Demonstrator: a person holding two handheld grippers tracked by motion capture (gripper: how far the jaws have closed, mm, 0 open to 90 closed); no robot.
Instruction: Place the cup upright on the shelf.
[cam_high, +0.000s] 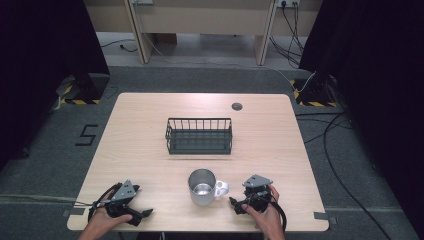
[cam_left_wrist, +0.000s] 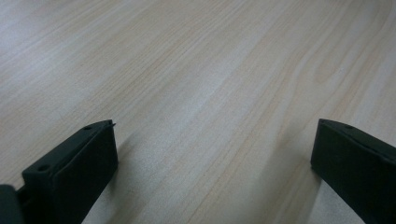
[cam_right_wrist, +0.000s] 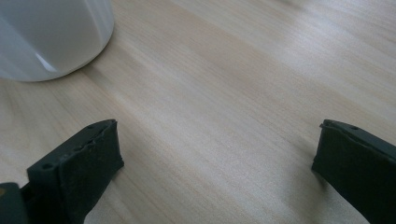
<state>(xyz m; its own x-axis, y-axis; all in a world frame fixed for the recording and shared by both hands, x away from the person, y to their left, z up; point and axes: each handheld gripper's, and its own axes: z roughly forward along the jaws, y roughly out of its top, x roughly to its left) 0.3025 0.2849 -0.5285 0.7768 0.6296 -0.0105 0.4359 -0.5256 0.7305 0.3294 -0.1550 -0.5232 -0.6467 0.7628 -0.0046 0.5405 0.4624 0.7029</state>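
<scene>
Metal mug (cam_high: 202, 187) stands upright near the front edge of the light wooden desk (cam_high: 150, 150), its white handle toward the right gripper (cam_high: 239, 205). Black wire basket (cam_high: 199, 135) sits behind it, mid-desk, likely its destination. Right gripper rests just beside the handle, fingers wide apart, empty. Left gripper (cam_high: 145, 214) rests well apart, fingers spread, empty.

Lab recording bay, black curtains (cam_high: 45, 45), hazard-taped stands (cam_high: 82, 90), floor cables (cam_high: 345, 165)
</scene>
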